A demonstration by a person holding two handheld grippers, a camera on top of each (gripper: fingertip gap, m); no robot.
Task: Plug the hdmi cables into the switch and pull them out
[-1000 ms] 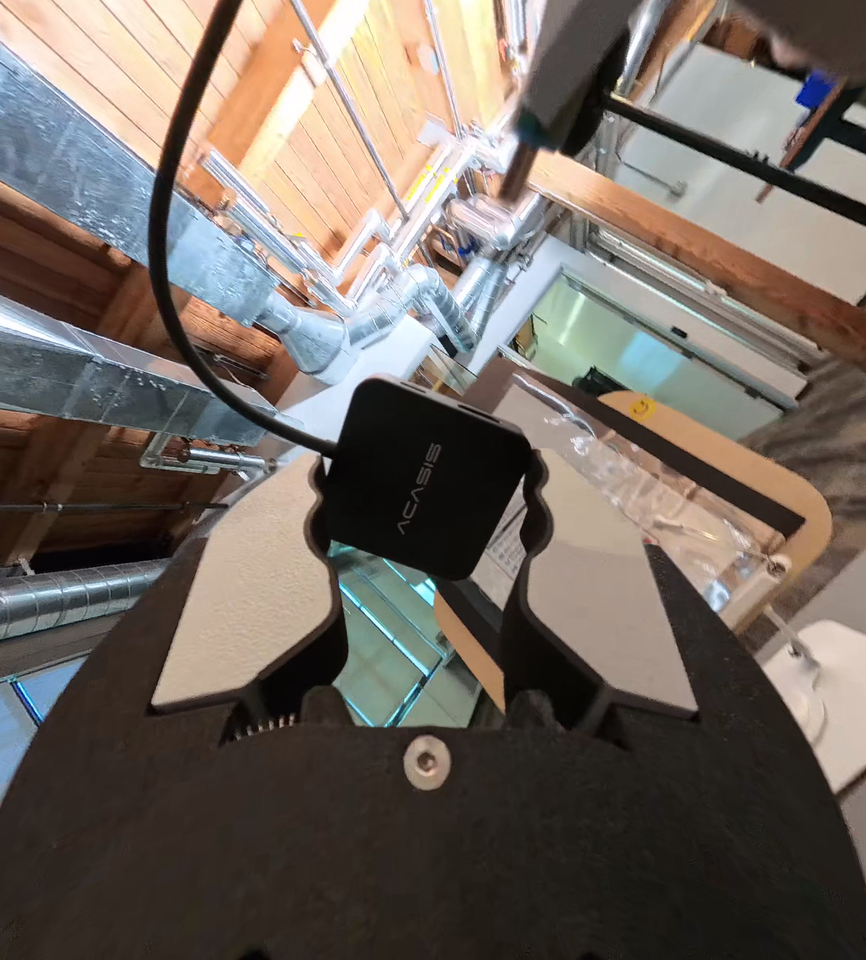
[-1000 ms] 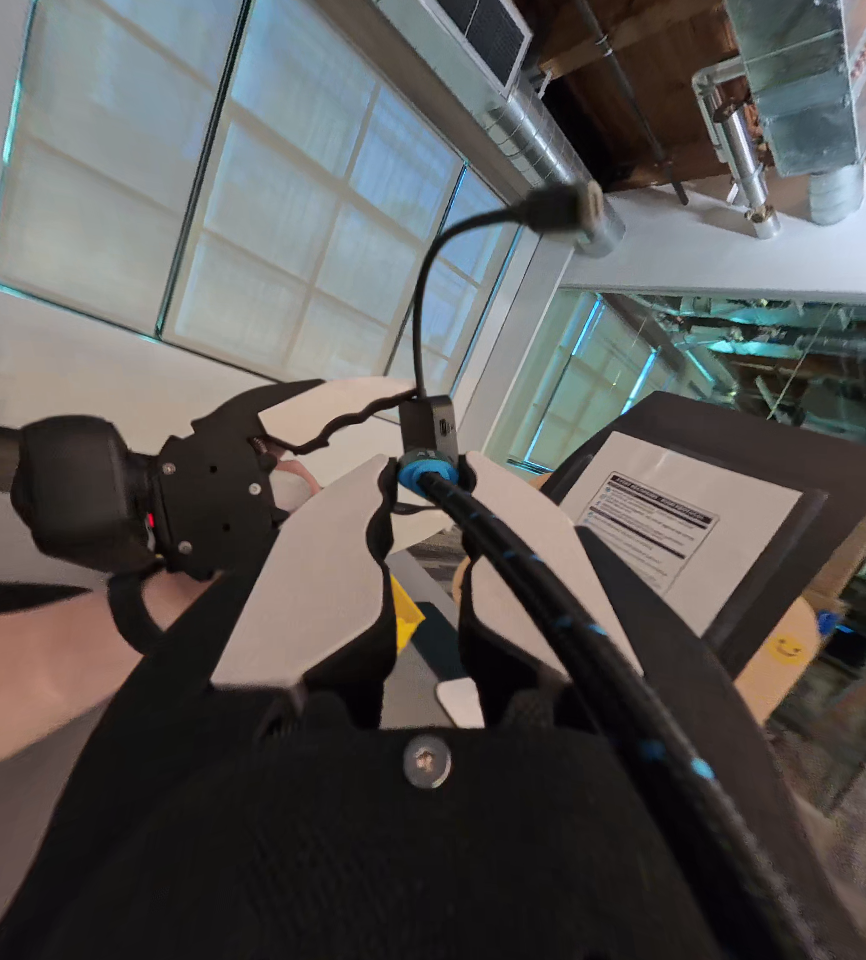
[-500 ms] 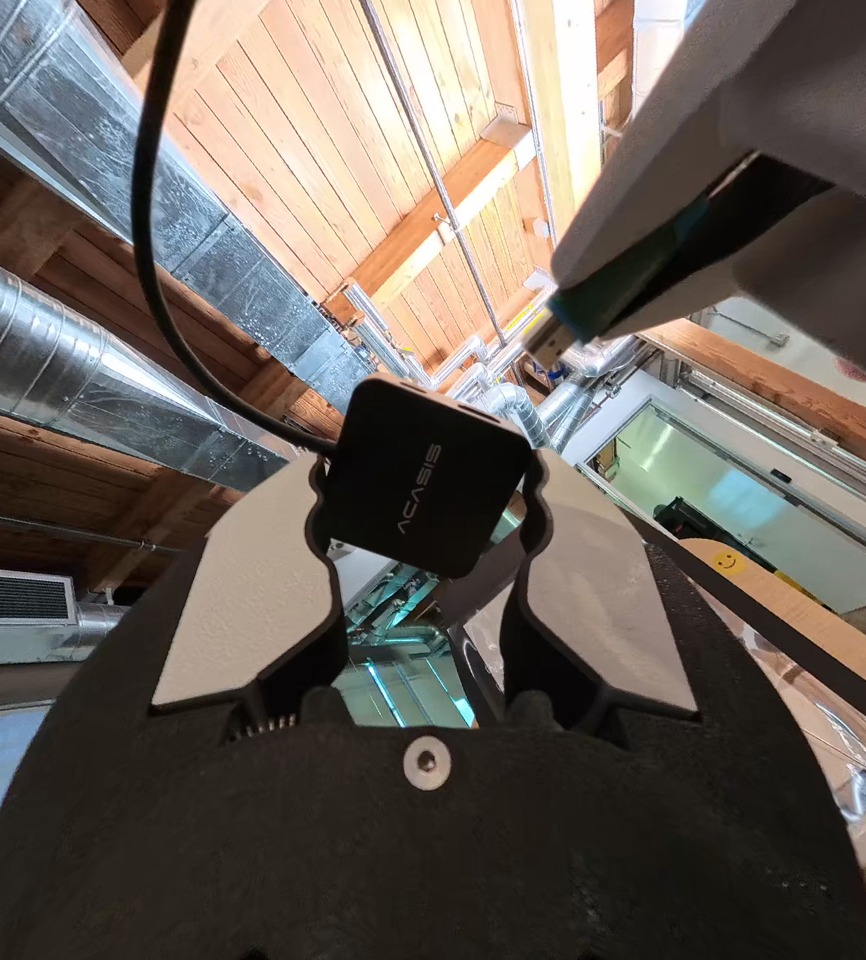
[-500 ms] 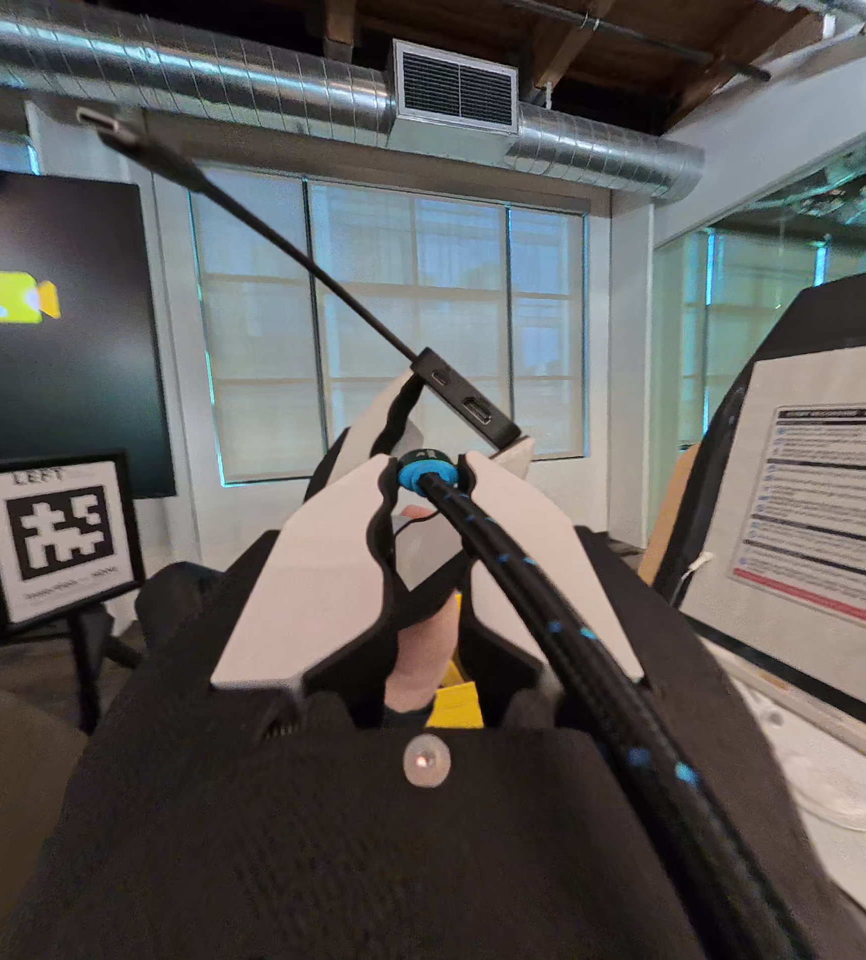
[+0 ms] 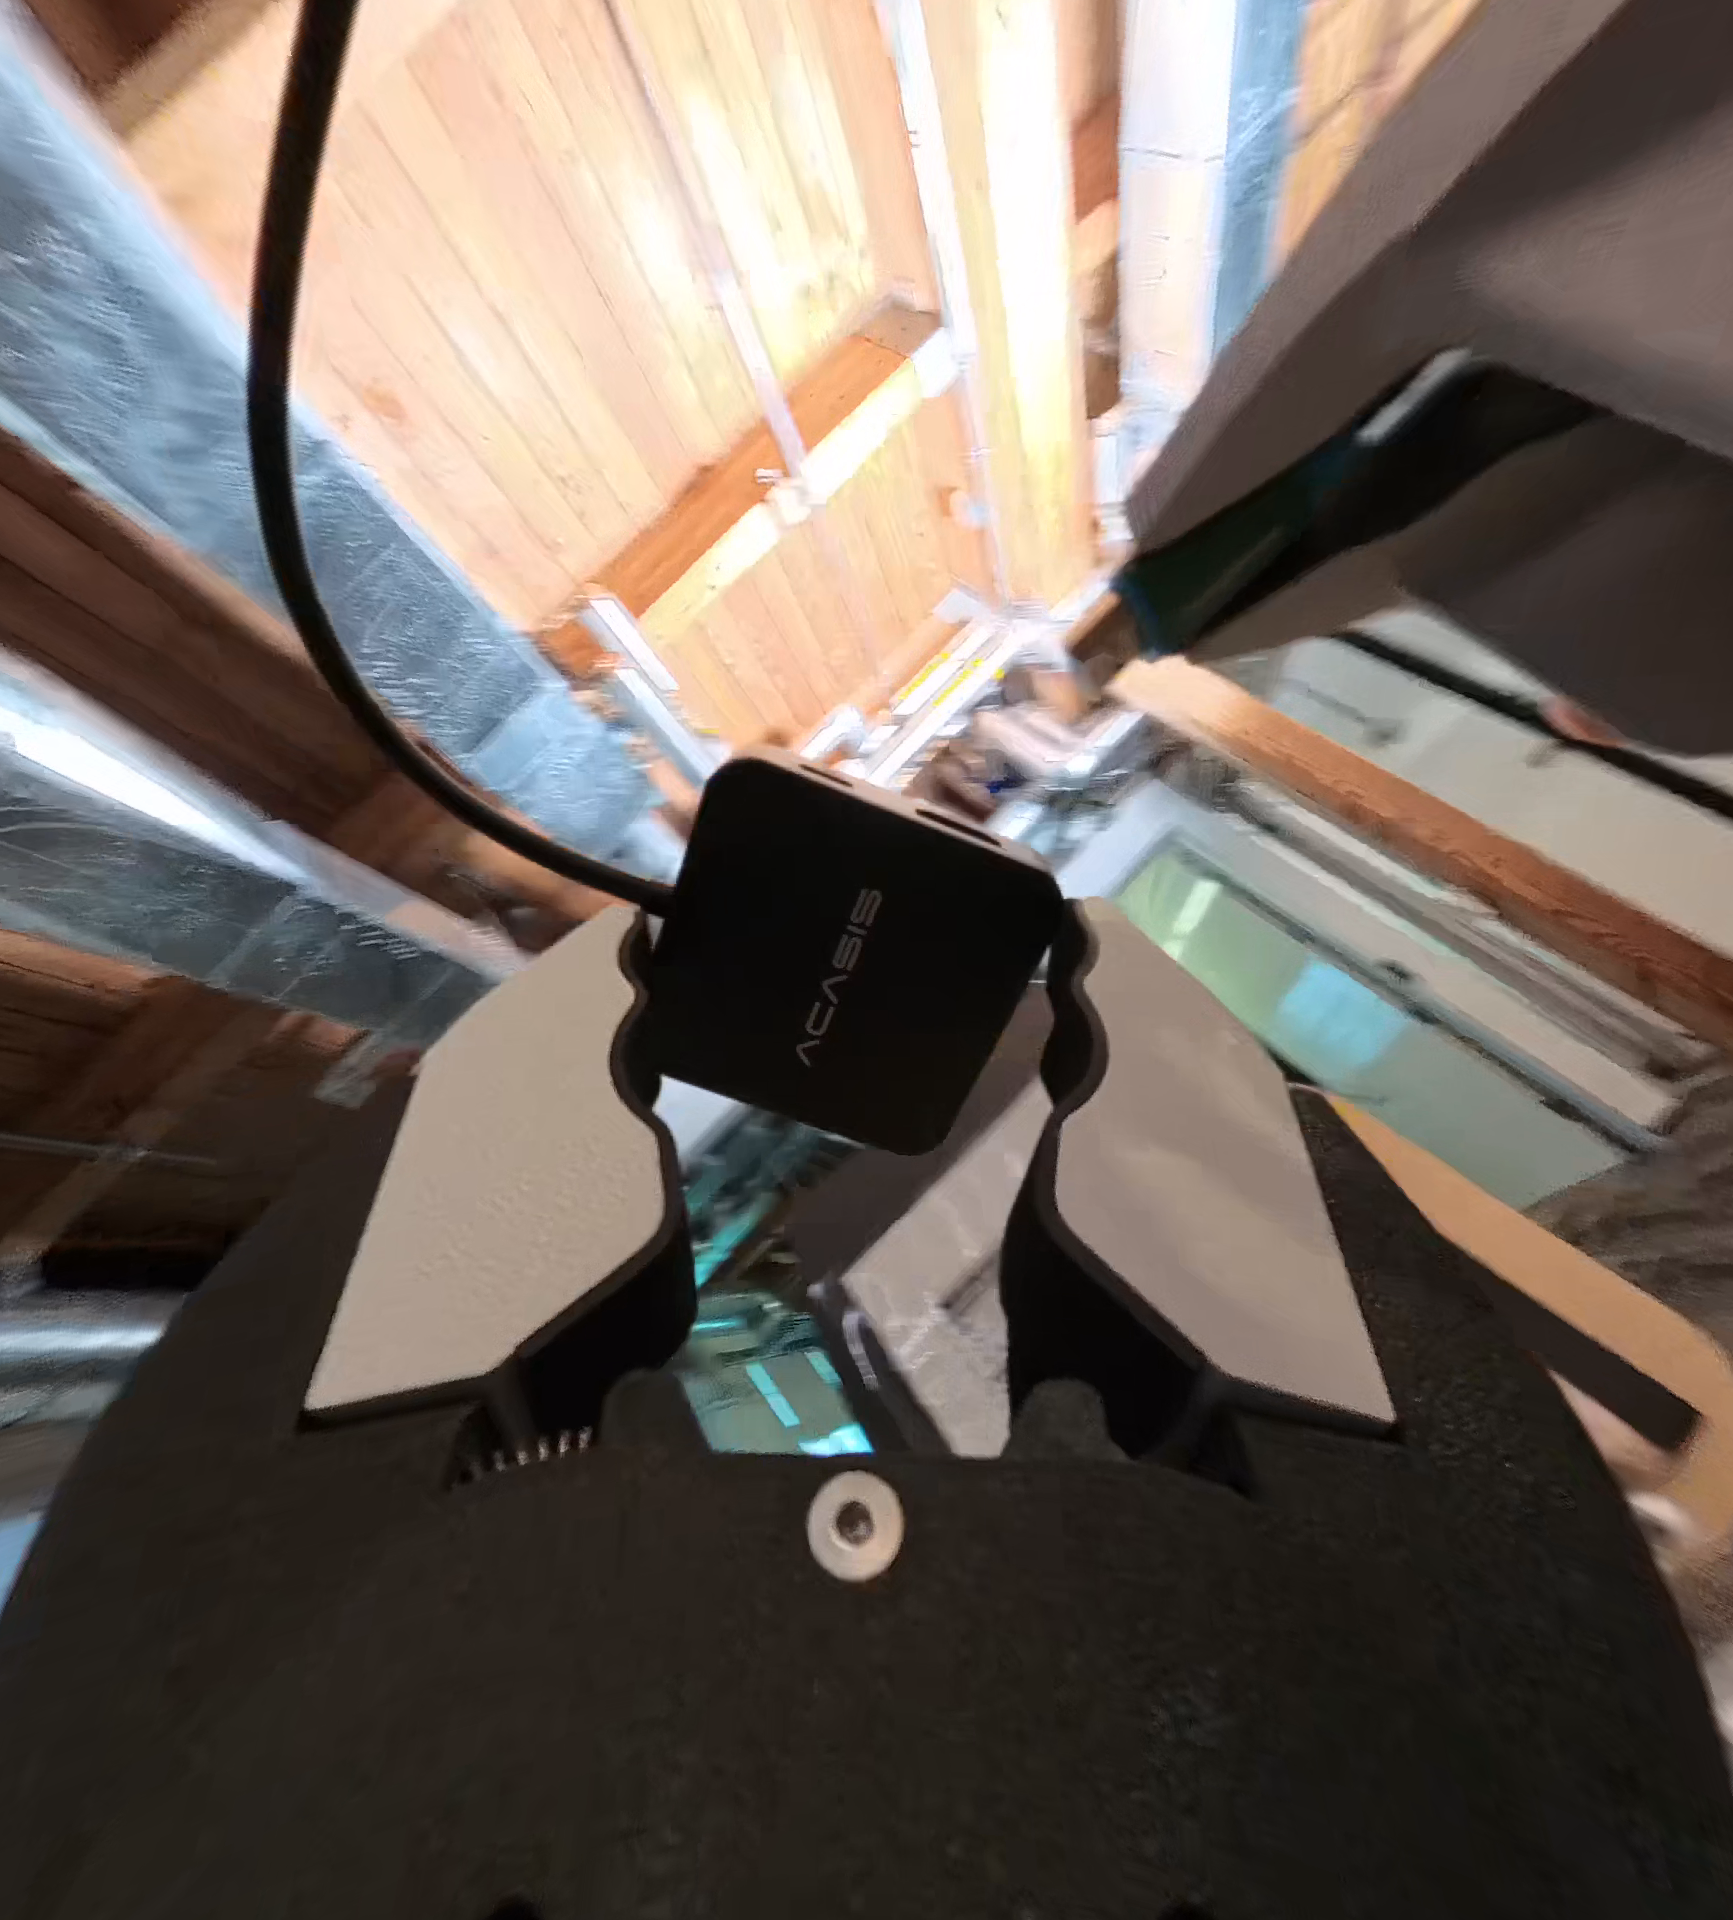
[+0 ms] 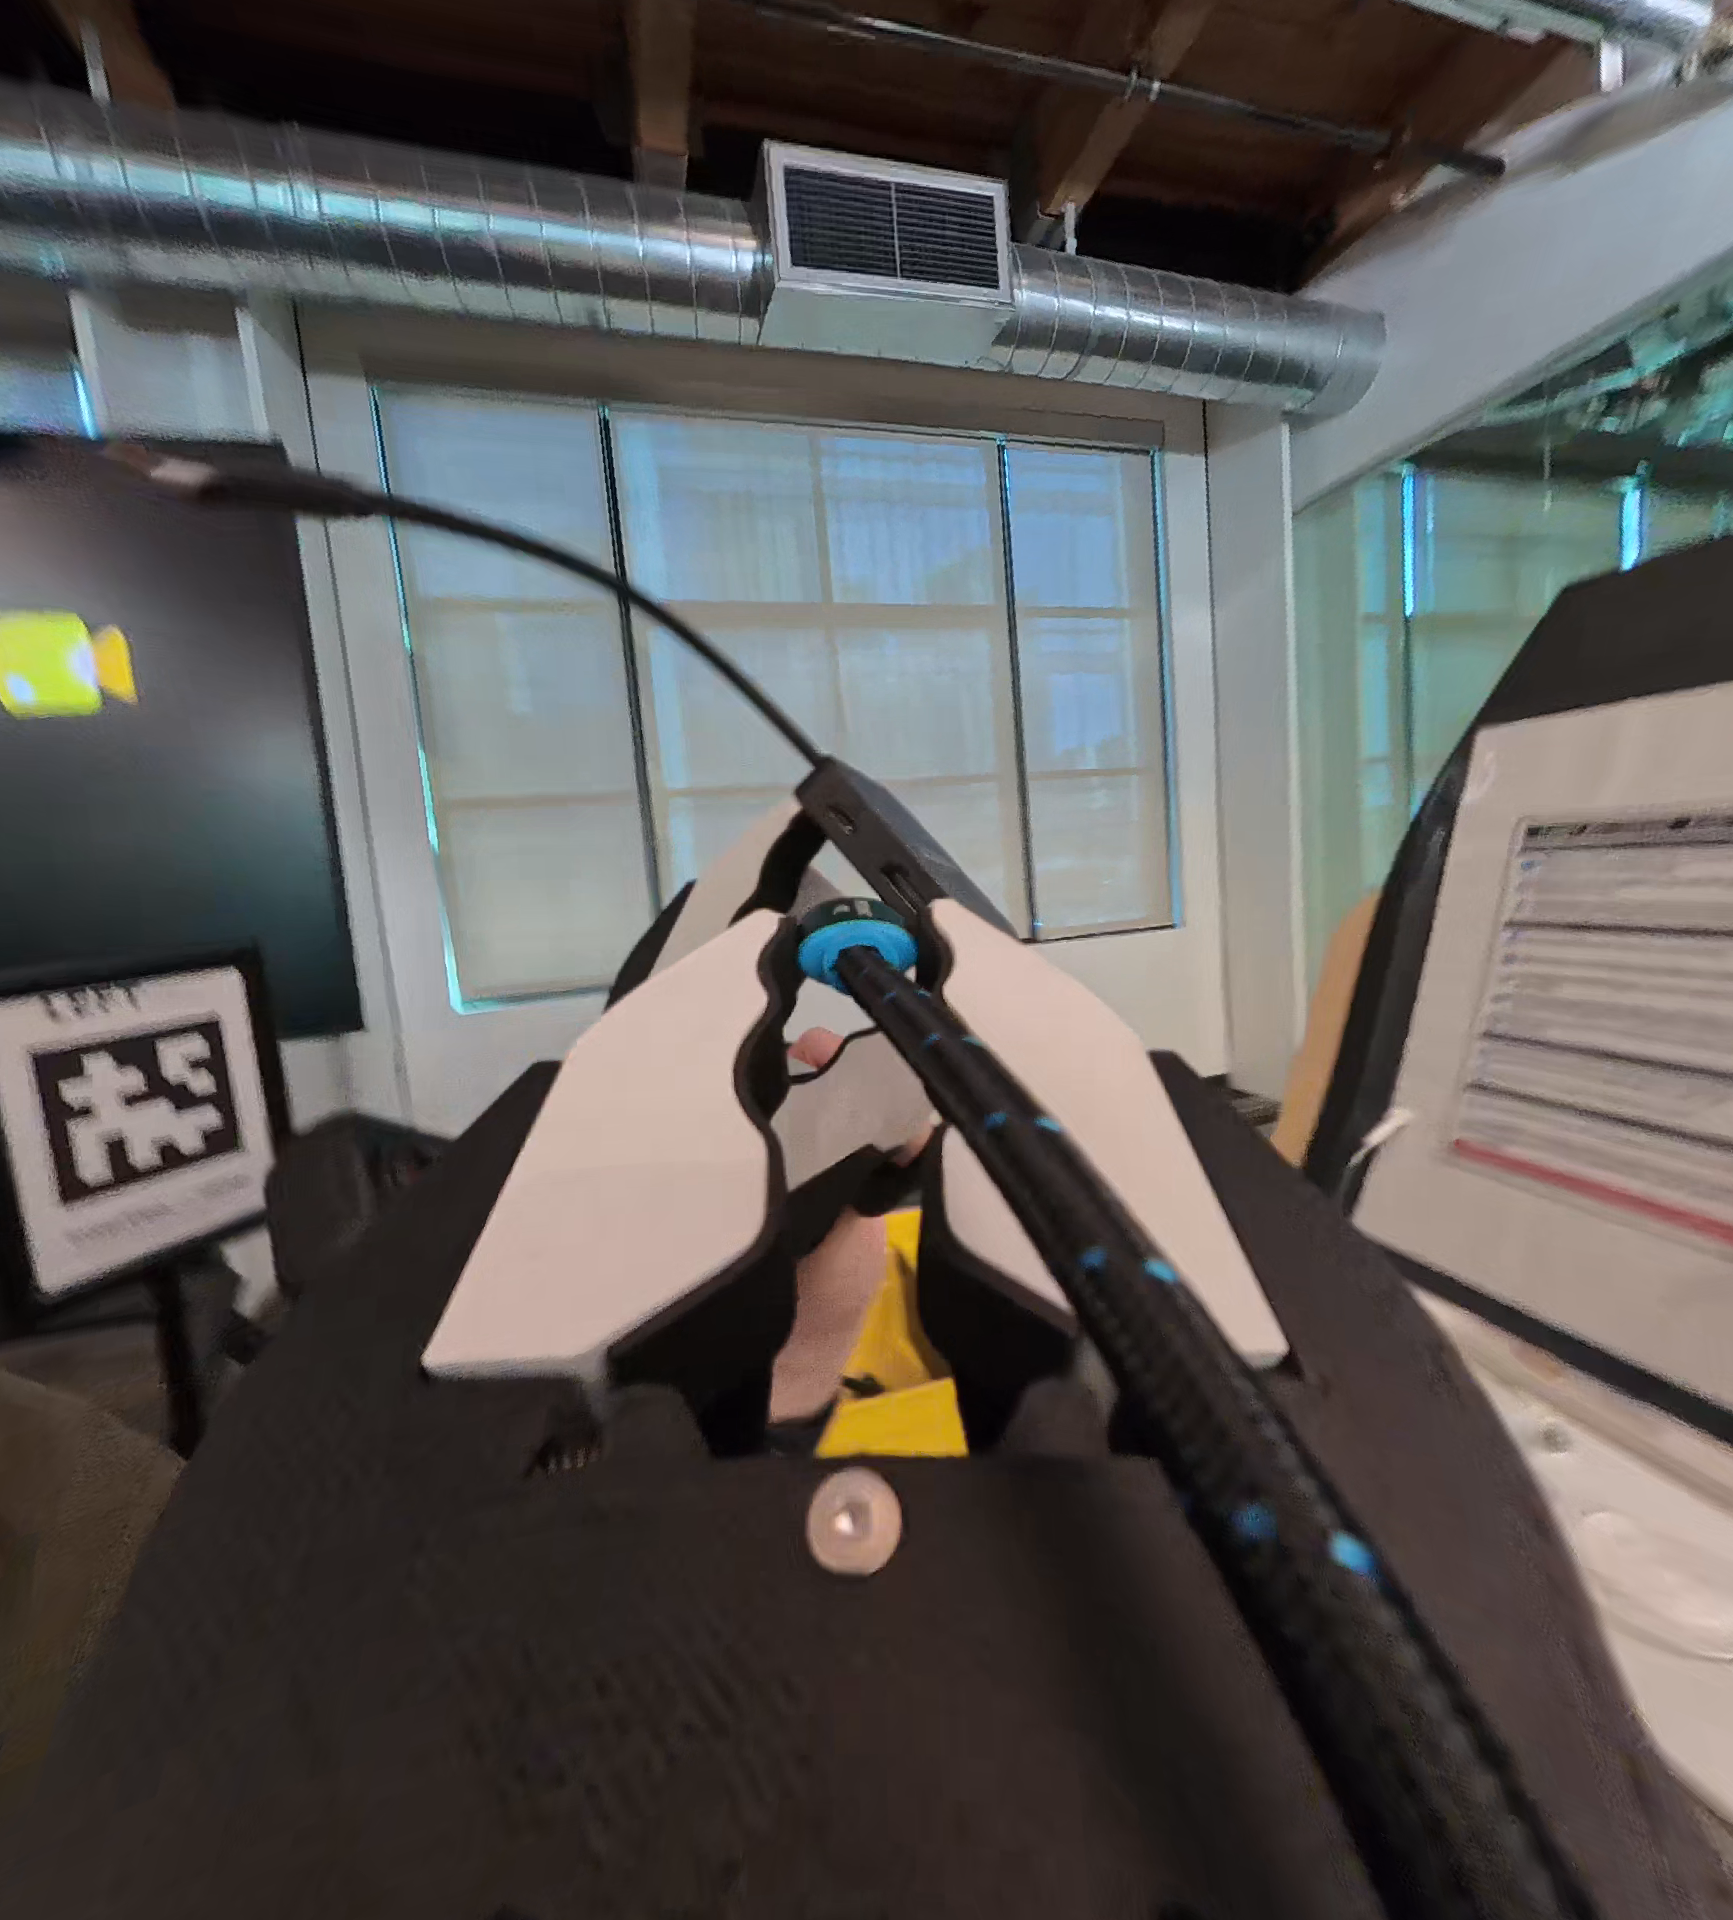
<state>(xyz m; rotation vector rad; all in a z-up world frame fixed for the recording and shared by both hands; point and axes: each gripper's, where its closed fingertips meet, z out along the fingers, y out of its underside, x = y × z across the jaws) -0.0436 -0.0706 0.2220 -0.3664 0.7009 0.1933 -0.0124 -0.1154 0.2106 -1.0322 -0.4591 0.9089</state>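
My left gripper point(image 5: 857, 920) is shut on the black square switch point(image 5: 841, 997), held up toward the ceiling. The switch's thin black lead point(image 5: 275, 416) loops up to the left. My right gripper point(image 6: 857, 927) is shut on the HDMI plug with a blue collar point(image 6: 857, 951); its braided black cable point(image 6: 1153, 1299) trails back to the lower right. In the left wrist view the plug point(image 5: 1205, 582) hangs above and right of the switch, apart from it. In the right wrist view the switch point(image 6: 893, 842) shows edge-on, ports facing the plug.
A dark screen point(image 6: 114, 831) and a black-and-white marker sign point(image 6: 135, 1112) stand at the left. A black stand with a printed sheet point(image 6: 1620, 1018) is at the right. Windows point(image 6: 789, 675) lie ahead. Metal ducts point(image 5: 62, 364) and wooden beams are overhead. There is about 6 cm between the tips of the two grippers.
Both grippers have turned and the views have swung. The plug has come a little closer to the switch's port edge. The switch's loose lead has swung lower on the left.
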